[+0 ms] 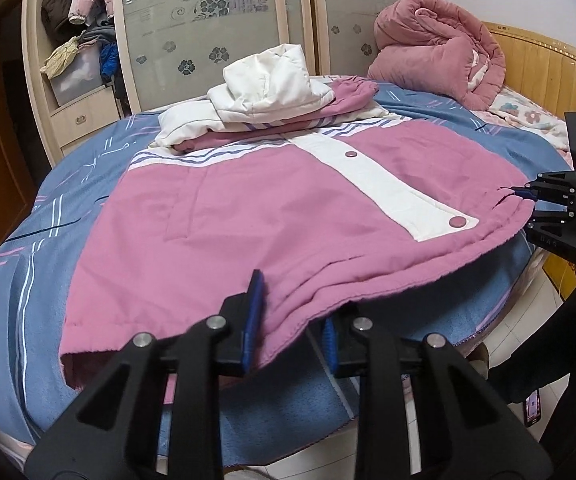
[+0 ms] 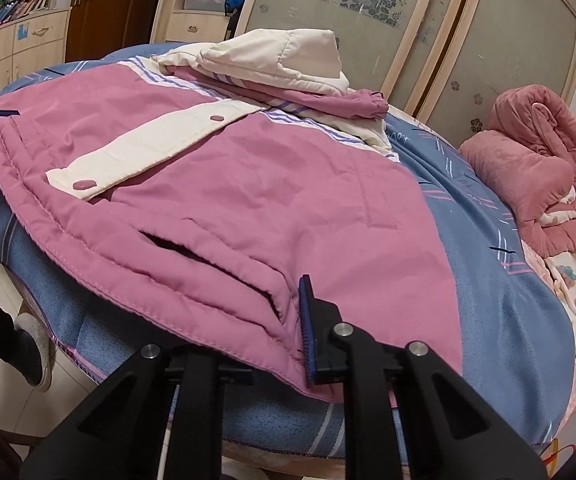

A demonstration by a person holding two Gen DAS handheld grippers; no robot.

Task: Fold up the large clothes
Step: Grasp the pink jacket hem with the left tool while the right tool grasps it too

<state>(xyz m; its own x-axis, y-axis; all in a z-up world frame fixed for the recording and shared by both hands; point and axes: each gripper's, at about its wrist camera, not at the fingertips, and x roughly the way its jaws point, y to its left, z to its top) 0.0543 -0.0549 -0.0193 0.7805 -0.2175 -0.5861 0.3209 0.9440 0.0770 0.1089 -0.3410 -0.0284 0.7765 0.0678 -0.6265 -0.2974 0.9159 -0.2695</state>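
You had the pink jacket [image 1: 272, 216] lying front up on the blue bedspread [image 1: 28, 280], its hem along the near edge of the bed. The sleeves and the white hood [image 1: 272, 80] were folded over its upper part, and the white snap placket [image 1: 383, 184] ran down its middle.

Your left gripper [image 1: 291, 320] stood at one hem corner with the fingers apart. The pink cloth lay between them, but they were not pressed together on it. One blue pad [image 1: 254, 312] rested on top of the cloth.

Your right gripper [image 2: 248, 332] stood at the other hem corner, beside the pocket slit [image 2: 208, 256]. Only one finger [image 2: 307, 328] showed above the cloth; the other was hidden under the hem, so I cannot tell if it gripped.

A rolled pink quilt [image 2: 543, 176] lay near the headboard [image 1: 543, 68].
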